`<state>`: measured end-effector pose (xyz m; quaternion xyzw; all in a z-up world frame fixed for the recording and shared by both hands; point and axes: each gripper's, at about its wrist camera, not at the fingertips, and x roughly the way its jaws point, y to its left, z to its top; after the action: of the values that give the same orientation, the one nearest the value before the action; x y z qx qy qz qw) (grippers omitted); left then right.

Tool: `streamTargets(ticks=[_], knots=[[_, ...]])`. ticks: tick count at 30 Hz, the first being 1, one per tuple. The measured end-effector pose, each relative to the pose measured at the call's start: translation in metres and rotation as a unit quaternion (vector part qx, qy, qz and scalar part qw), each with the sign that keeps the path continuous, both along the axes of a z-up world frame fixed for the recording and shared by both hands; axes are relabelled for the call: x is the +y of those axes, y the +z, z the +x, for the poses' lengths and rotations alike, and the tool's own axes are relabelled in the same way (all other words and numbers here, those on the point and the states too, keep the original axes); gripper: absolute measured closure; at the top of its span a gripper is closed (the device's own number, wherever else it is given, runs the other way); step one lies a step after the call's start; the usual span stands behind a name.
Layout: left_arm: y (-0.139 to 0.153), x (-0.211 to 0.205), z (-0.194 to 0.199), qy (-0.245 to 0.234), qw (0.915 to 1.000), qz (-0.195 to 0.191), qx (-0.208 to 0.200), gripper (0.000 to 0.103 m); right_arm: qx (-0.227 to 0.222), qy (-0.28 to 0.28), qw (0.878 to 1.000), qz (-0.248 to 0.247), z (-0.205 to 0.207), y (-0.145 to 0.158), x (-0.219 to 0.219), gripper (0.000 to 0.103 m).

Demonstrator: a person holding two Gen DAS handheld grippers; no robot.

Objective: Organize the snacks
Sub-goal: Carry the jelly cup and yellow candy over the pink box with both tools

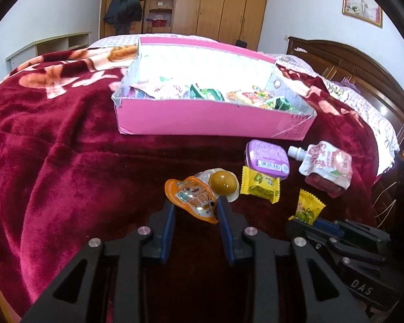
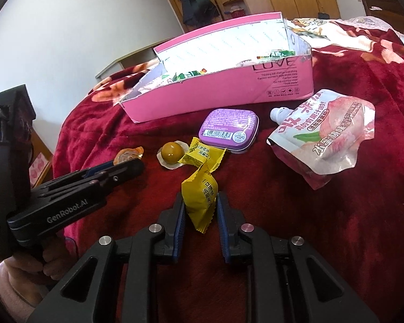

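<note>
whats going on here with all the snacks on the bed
A person with a gripper in each hand is sorting snacks into the pink box. The left gripper is shut on an orange packet; the right gripper is shut on a yellow candy. A purple tin, pouch, egg pack and another yellow candy lie on the blanket.

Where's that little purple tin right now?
The purple tin lies on the red blanket just in front of the pink box, between the yellow candy and the peach drink pouch.
</note>
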<state>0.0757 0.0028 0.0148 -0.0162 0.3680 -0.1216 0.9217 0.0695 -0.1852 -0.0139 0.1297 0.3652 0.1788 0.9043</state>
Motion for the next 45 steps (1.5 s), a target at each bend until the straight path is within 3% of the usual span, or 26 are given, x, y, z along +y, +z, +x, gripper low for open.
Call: streamTargets(ticks=[9, 21, 34, 45], knots=[[0.019, 0.009, -0.007, 0.005, 0.9996, -0.022, -0.018, 0.072, -0.006, 0.006, 1.000, 0.006, -0.007, 0.013, 0.005, 0.080], [0.045, 0.010, 0.008, 0.008, 0.9988, -0.019, -0.044, 0.071, -0.018, 0.018, 1.000, 0.003, 0.003, 0.042, 0.002, 0.080], [0.076, 0.005, 0.051, 0.005, 0.9978, -0.015, -0.064, 0.071, -0.001, 0.020, 1.000, -0.005, 0.041, 0.077, -0.009, 0.080], [0.094, 0.012, 0.101, 0.006, 0.9970, 0.010, -0.077, 0.071, -0.013, 0.004, 0.999, -0.038, 0.080, 0.111, -0.013, 0.080]])
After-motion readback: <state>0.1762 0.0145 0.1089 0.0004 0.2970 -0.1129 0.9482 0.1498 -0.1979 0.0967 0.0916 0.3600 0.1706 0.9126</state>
